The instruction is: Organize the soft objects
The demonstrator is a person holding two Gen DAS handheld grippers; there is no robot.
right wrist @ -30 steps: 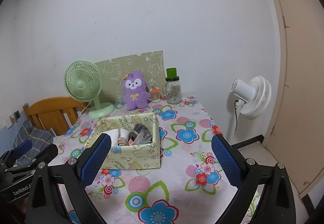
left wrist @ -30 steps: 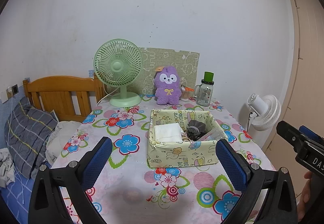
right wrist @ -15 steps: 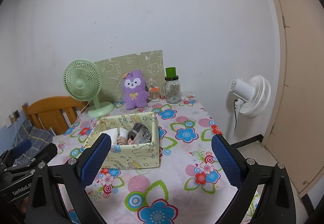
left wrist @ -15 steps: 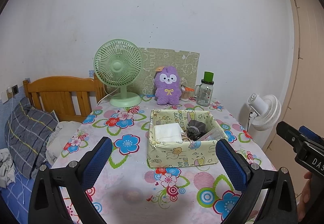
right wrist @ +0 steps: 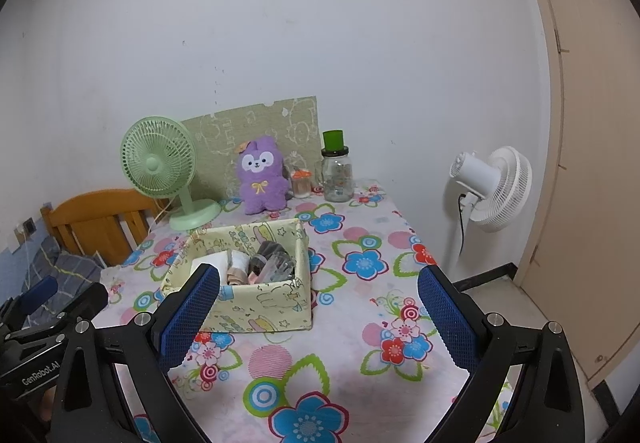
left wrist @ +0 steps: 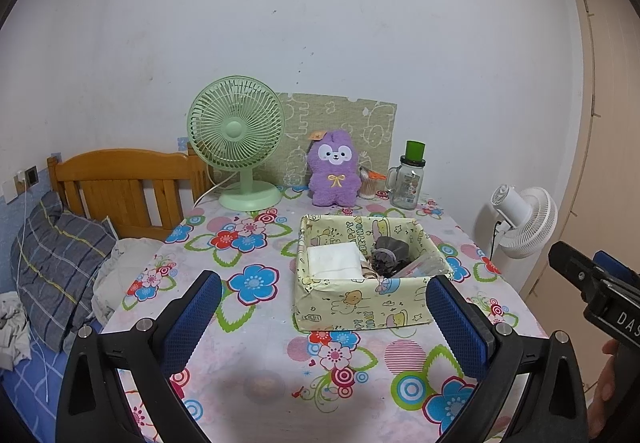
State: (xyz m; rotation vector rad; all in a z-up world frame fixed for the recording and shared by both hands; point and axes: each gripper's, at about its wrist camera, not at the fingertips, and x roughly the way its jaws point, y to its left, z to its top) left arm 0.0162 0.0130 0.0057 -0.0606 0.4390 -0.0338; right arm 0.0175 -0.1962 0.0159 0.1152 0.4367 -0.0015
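A yellow cartoon-print box (left wrist: 362, 303) (right wrist: 256, 303) sits mid-table on the floral cloth. Inside lie a folded white cloth (left wrist: 334, 261), a dark grey bundle (left wrist: 390, 249) and several small rolled items (right wrist: 240, 271). A purple plush toy (left wrist: 333, 169) (right wrist: 262, 175) stands upright at the back against a green board. My left gripper (left wrist: 320, 327) is open, held above the near table edge short of the box. My right gripper (right wrist: 318, 323) is open too, to the right of the box. Each gripper shows in the other's view: the right gripper (left wrist: 592, 291) and the left gripper (right wrist: 52, 307).
A green desk fan (left wrist: 238, 139) stands back left, a glass jar with green lid (left wrist: 408, 179) and a small cotton-swab pot (left wrist: 368, 185) back right. A white floor fan (left wrist: 524, 221) is off the table's right. A wooden bed headboard (left wrist: 116, 187) and pillow (left wrist: 60, 255) lie left.
The right wrist view has shifted slightly, so the box and fan sit a little lower-left. The left gripper has not visibly moved. Both stay open.
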